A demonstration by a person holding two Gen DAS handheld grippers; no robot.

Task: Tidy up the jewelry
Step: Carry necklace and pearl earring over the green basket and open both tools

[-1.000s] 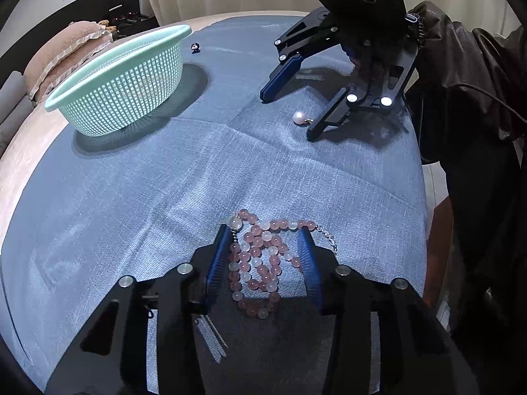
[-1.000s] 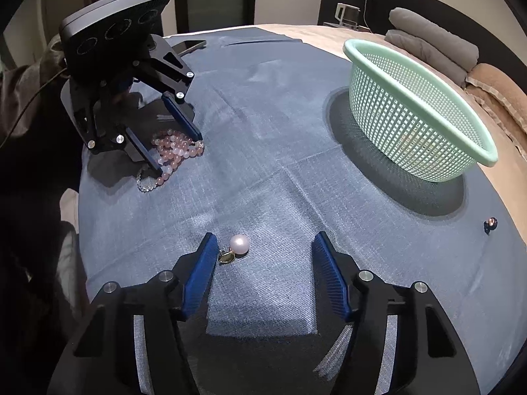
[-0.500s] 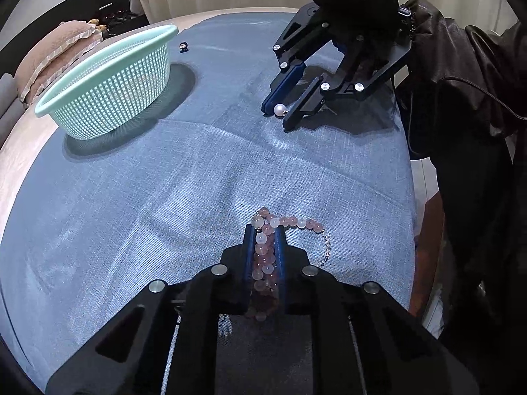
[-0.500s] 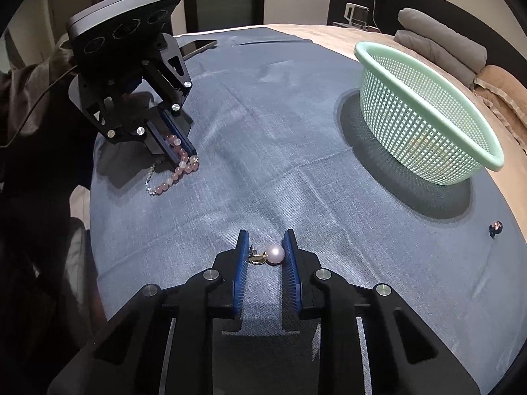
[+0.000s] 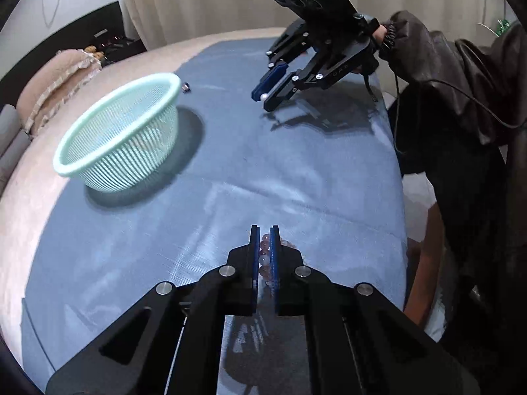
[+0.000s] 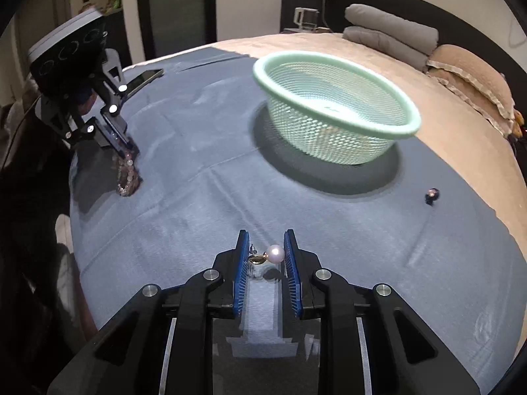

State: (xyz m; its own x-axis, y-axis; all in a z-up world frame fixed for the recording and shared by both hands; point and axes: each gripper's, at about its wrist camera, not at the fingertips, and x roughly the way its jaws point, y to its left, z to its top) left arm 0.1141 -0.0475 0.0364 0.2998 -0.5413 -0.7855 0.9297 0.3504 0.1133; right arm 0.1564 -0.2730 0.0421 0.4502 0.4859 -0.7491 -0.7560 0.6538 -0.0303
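My left gripper (image 5: 264, 245) was clamped on the bracelet (image 5: 264, 256), my right gripper (image 6: 265, 256) on the pearl earring (image 6: 275, 252). Pickup judged complete; carrying both to the basket (image 6: 336, 115) remained.

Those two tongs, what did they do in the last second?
The left tongs closed on the pink bead bracelet and lifted it; the right tongs closed on the pearl earring and raised it. The green basket and small dark bead stayed put.
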